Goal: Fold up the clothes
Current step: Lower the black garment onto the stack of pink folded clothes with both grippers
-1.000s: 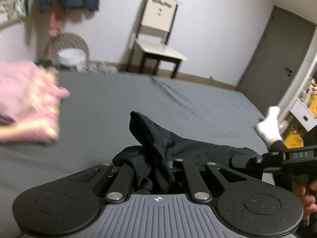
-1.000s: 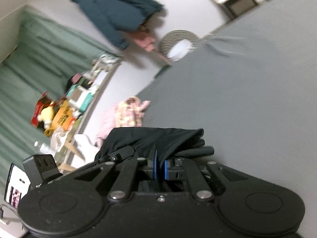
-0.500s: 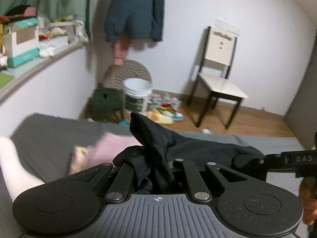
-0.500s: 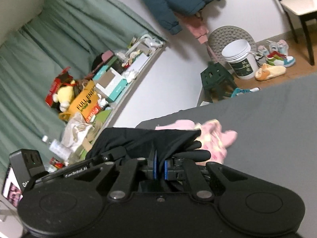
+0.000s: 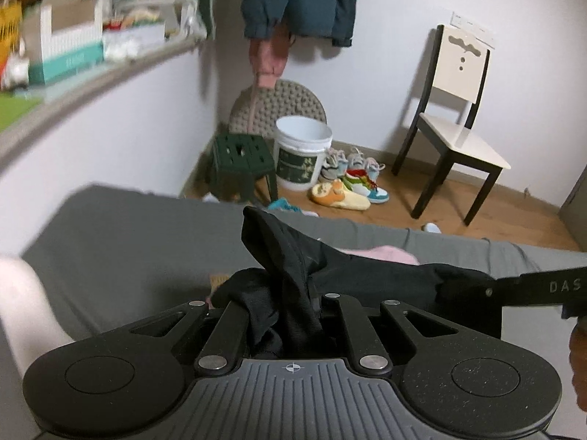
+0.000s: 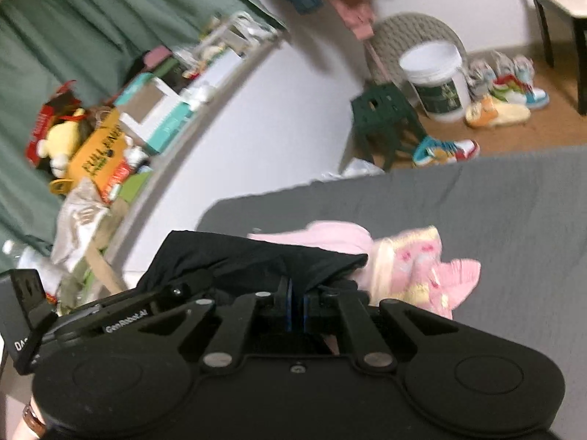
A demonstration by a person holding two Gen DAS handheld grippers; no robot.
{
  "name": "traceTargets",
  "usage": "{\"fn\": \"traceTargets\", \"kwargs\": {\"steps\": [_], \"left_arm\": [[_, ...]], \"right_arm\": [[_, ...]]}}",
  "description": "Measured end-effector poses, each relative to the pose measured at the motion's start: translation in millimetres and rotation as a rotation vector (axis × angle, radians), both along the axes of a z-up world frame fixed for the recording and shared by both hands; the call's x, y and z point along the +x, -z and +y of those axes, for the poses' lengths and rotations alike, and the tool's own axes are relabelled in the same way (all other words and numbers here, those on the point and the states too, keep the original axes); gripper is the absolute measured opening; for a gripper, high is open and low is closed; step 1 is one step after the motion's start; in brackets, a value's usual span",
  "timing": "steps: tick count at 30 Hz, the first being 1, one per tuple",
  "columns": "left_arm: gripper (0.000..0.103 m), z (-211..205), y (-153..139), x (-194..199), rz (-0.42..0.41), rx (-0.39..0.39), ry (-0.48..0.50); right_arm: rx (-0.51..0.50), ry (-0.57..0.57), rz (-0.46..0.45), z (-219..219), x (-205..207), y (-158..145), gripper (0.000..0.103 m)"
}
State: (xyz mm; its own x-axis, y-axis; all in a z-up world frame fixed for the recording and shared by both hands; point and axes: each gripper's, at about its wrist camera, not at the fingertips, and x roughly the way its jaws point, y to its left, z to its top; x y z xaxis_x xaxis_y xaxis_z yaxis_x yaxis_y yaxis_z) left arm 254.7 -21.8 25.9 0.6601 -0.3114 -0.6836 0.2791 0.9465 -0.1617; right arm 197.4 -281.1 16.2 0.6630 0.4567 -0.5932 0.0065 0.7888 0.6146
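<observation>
A black garment (image 5: 293,275) is stretched between both grippers above the grey bed (image 5: 128,227). My left gripper (image 5: 290,315) is shut on a bunched end of it, with a fold sticking up past the fingers. My right gripper (image 6: 295,293) is shut on the other end, black garment (image 6: 249,260) draping over its blue-padded fingers. The right gripper's body (image 5: 532,288) shows at the right edge of the left wrist view. Pink folded clothes (image 6: 411,264) lie on the bed just beyond the black garment, partly hidden by it.
Beyond the bed's far edge stand a green stool (image 5: 242,161), a white bucket (image 5: 301,154), shoes (image 5: 348,187) and a chair (image 5: 458,124). A cluttered shelf (image 6: 128,117) runs along the left wall. A dark jacket (image 5: 301,0) hangs on the wall.
Both grippers have swung with the black garment toward the bed's far corner. The pink clothes, once off to the left, now lie directly under and ahead of the garment.
</observation>
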Motion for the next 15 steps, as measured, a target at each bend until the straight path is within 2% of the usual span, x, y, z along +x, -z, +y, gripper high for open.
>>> {"fn": "traceTargets", "kwargs": {"steps": [5, 10, 11, 13, 15], "left_arm": [[0.009, 9.0, 33.1, 1.2, 0.049, -0.061, -0.005], [0.046, 16.3, 45.1, -0.3, 0.034, -0.088, -0.079], [0.050, 20.3, 45.9, -0.7, 0.027, -0.106, -0.094], [0.069, 27.4, 44.3, -5.1, -0.013, -0.157, -0.141], [0.075, 33.0, 41.8, -11.9, -0.064, -0.188, -0.194]], "right_arm": [[0.042, 0.012, 0.041, -6.4, 2.2, 21.5, 0.008], [0.177, 0.044, 0.051, -21.4, 0.9, 33.6, 0.022], [0.201, 0.062, 0.044, -25.2, 1.5, 34.8, 0.027], [0.249, 0.097, 0.030, -32.7, 2.9, 36.5, 0.033], [0.293, 0.119, 0.028, -38.5, 5.6, 39.2, 0.034]]}}
